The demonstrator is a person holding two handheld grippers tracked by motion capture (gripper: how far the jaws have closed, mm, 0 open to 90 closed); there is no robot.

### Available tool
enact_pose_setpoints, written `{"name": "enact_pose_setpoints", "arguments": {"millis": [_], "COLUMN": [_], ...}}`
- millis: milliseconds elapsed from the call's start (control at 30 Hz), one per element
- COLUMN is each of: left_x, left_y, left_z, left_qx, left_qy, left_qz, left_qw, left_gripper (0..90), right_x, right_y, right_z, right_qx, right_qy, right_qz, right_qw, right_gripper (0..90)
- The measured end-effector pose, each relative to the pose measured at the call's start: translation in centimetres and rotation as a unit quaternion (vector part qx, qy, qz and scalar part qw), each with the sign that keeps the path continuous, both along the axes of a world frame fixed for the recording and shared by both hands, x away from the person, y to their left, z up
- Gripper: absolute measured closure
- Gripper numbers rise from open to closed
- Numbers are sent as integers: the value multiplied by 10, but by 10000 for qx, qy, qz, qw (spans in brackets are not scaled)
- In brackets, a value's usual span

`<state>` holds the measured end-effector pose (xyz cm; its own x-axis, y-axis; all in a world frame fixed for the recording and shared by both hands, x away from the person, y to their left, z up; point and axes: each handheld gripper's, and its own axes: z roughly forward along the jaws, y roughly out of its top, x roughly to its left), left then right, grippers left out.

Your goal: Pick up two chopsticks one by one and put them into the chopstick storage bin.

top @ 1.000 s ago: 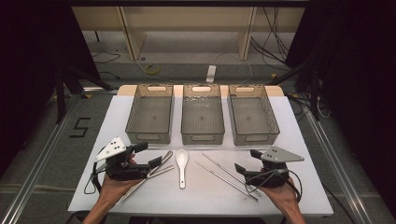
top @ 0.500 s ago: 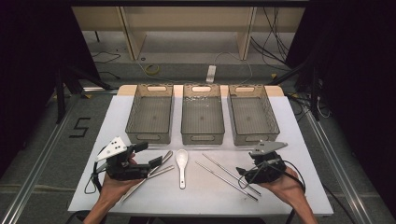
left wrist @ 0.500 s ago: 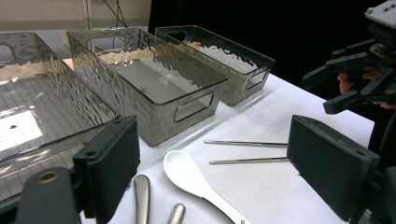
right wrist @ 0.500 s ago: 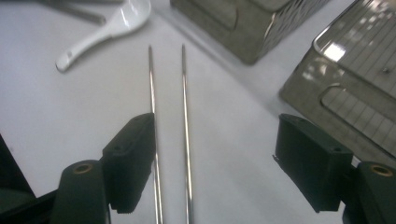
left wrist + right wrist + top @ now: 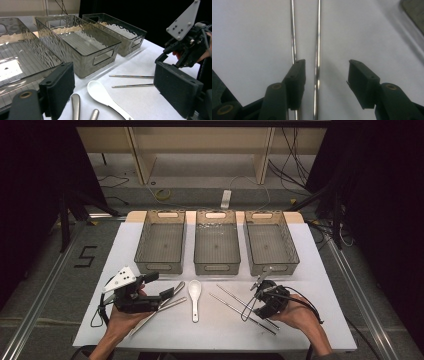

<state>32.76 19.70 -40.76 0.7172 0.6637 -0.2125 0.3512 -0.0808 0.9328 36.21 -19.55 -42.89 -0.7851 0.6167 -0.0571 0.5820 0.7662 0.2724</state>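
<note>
The right gripper [image 5: 325,75] is standing with its jaws wide apart, tilted down over the two thin polished metal chopsticks [image 5: 318,45] lying side by side on the white table covering [image 5: 320,285]. In the right gripper view, one chopstick is running up the centre of the frame between the jaws, while the other is passing under the left jaw, so the jaws are straddling one rod, not both. In the high view the same right gripper [image 5: 265,301] is sitting at lower right of the frame, over the near ends of the metal chopsticks [image 5: 235,301].

Risks from this position, given as judgement:
- Closing now is likely to catch a single chopstick; the left pad may press on the second rod and roll it aside.
- Thin round steel on a flat sheet is liable to slip or pivot when pinched near one end.

The left gripper [image 5: 162,292] is resting at lower left of the high view with jaws also wide apart, holding nothing. Its jaws are lying next to the two grey metal utensil handles [image 5: 76,106]. The white ceramic soup spoon [image 5: 194,296] is lying at lower centre, near both grippers. Three smoky translucent plastic bins [image 5: 215,265] are standing in a row across the middle of the frame, all appearing empty.
</note>
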Motion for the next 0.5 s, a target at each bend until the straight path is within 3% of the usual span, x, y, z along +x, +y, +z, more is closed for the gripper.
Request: {"name": "enact_pose_setpoints", "arguments": {"millis": [267,500], "left_x": [0,0], "left_y": [0,0], "left_z": [0,0], "left_qx": [7,7], "left_qy": [8,7], "left_qz": [-2,-3], "left_qw": [10000,10000], "left_gripper": [167,167], "right_x": [0,1], "right_y": [1,3], "right_z": [-11,-17], "right_qx": [-121,-196], "right_qy": [332,438], "right_qz": [56,89], "right_qw": [9994,9988], "right_gripper": [587,663]}}
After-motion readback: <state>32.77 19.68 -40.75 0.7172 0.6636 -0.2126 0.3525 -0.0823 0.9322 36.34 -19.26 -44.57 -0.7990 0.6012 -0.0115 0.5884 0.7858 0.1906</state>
